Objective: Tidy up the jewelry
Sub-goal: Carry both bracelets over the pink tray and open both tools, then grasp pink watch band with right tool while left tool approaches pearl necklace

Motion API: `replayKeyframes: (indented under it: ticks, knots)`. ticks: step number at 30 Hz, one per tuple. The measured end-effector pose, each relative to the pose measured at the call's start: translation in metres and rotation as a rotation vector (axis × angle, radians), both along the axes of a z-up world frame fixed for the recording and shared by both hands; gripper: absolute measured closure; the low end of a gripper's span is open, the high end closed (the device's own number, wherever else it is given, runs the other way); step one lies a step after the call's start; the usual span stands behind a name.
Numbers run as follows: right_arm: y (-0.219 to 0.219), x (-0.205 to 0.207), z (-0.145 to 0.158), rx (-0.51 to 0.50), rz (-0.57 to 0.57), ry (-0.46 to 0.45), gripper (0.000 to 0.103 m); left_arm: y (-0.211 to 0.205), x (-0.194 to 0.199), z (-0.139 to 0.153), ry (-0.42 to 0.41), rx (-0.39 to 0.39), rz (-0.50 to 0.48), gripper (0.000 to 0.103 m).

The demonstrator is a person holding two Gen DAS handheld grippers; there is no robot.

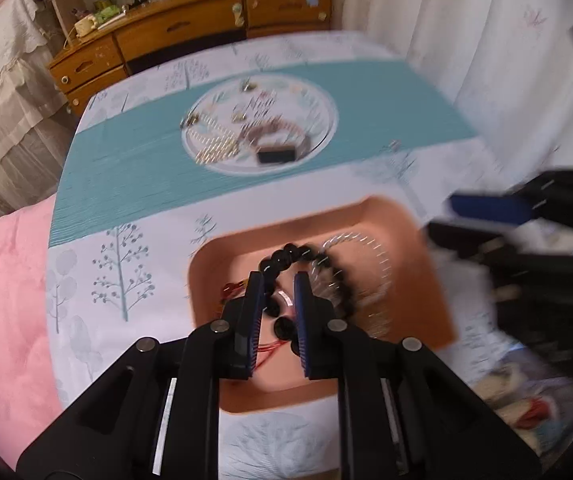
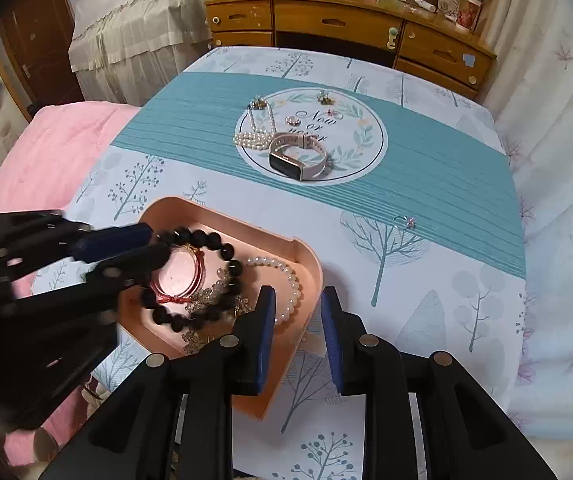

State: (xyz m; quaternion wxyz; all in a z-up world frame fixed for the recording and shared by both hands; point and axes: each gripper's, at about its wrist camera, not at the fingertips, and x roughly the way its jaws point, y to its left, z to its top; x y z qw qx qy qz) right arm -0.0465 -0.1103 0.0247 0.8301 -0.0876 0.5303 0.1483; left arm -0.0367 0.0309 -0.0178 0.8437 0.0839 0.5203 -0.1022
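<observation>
The left gripper [image 1: 280,280] has its fingers [image 1: 256,300] nearly closed on the black bead bracelet [image 2: 190,276], gripping it by its far end; the bracelet's loop lies in the pink tray [image 2: 306,252] with its long axis running away from the camera in the right wrist view. The right gripper [image 2: 298,300] has its fingers [image 2: 268,320] slightly apart with nothing gripped, straddling the tray's near right wall, just beside a pearl bracelet [image 2: 286,280] inside. A watch [image 2: 298,158] lies well apart on the round mat [image 2: 366,148] on the table [image 2: 446,280], its band across the view.
</observation>
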Motion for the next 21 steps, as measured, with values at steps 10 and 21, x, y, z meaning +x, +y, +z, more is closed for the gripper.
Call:
replayKeyframes:
  ticks: [10, 21]
  knots:
    - [-0.008, 0.016, 0.034, 0.041, -0.032, -0.017, 0.079, 0.029, 0.008, 0.010, 0.003, -0.044, 0.044, 0.062]
    - [-0.030, 0.053, 0.070, 0.112, -0.054, -0.018, 0.063, 0.046, 0.033, 0.054, -0.014, -0.018, 0.121, 0.062]
